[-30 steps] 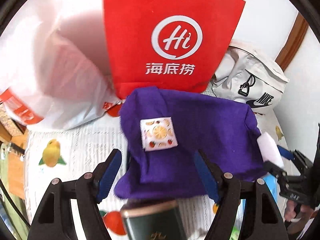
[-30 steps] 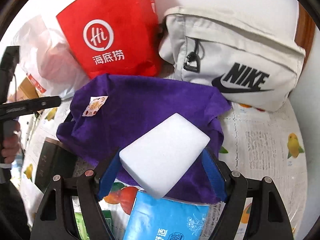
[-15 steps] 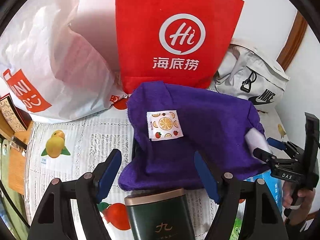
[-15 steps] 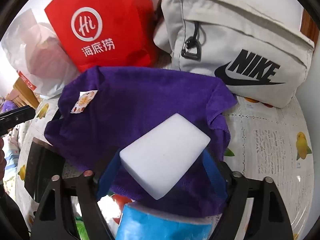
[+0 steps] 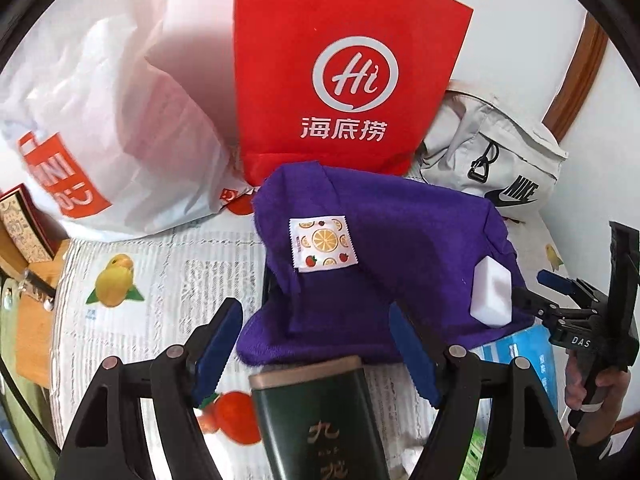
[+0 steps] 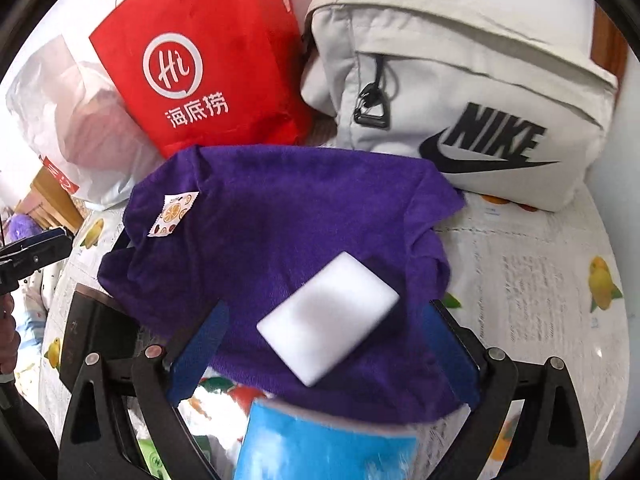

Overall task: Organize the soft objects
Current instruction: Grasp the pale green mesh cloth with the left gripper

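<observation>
White sponge lies on the purple cloth; right claw opening around it.

The right claw (image 6: 324, 356) has its jaws spreading wide, and the white sponge (image 6: 328, 324) rests between them on the purple cloth (image 6: 280, 232) with neither pad touching it. The left claw (image 5: 316, 344) stands partly open and holds nothing; a dark green tin (image 5: 320, 420) sits just below its fingers, at the near edge of the cloth. The cloth is spread on the fruit-print worktop (image 5: 160, 280), with a red bag (image 5: 344, 80), a white plastic bag (image 5: 120, 120) and a grey Nike bag (image 6: 460, 100) behind it. A blue pack (image 6: 320, 444) lies beneath the right claw.
</observation>
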{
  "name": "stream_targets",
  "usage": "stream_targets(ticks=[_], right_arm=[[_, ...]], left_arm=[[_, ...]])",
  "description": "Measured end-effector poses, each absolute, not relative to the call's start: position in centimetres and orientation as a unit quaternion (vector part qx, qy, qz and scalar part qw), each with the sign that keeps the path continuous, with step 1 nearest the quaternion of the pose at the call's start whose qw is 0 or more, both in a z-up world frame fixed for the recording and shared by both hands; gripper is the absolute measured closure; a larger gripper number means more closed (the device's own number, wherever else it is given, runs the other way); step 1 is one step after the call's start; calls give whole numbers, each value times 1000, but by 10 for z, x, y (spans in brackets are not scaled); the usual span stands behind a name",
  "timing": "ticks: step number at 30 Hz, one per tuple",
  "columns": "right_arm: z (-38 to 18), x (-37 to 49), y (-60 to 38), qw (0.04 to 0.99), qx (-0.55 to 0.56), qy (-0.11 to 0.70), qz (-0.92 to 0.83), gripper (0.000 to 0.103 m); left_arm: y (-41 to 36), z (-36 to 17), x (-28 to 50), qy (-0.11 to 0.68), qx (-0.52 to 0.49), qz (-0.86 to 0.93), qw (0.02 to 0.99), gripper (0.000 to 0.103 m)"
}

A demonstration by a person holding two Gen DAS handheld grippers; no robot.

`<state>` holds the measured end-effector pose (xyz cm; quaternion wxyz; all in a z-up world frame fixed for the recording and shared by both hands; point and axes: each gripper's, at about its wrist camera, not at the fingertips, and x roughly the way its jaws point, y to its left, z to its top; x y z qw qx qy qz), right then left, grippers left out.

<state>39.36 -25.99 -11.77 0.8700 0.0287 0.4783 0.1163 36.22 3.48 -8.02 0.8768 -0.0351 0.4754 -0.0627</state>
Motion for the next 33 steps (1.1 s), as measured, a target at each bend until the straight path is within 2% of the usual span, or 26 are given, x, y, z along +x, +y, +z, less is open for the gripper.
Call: stream_targets(ticks=[4,12,19,24,33], right_arm=[[-104,368,-263,876,23,470,110,7],[-83,307,-260,873,32,470,126,18],[-73,246,-255,875,42,462,139,18],[-66,202,-257,881,43,449,145,18],[-84,147,-271,874,60,459,149,18]], left_arm=[[40,-70,345,473,-36,-55,878,29],[41,-50,284,458,-37,-65,886,29],[29,-53,228,461,-36,-91,882,29],[19,-69,193,467,-45,-102,877,29],[-31,-139,168,526,-7,-141,839,29]])
